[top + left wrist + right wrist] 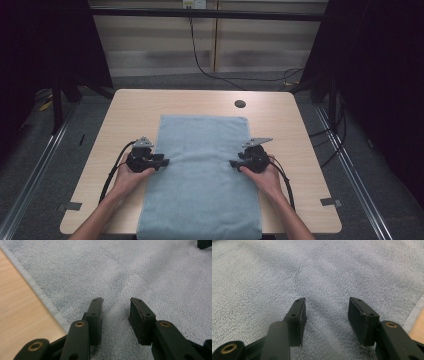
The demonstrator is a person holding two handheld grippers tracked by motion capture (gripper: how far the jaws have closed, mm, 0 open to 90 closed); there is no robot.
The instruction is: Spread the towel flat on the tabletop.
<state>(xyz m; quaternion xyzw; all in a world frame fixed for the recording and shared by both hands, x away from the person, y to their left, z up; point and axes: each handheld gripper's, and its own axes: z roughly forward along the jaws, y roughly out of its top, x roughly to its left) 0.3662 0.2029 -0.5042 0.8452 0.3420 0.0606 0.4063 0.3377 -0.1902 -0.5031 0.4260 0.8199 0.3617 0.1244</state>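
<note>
One light blue towel (202,170) lies flat along the middle of the wooden desk (130,107), its near end hanging over the desk's front edge and cut off at the bottom of the high view, its far edge stopping short of the round cable hole (240,104). Bare wood runs down both long sides of the towel and across the far end, leaving open room there. Two tools are at work, one in each hand: the left tool (164,162) sits at the towel's left edge and the right tool (233,163) at its right edge, both pointing inward. In the left gripper view the left tool (116,306) stands released, jaws apart over the cloth just inside the hemmed edge, gripping nothing. The right tool (327,306) is likewise released above plain terry, with a sliver of desk at the frame's right
</note>
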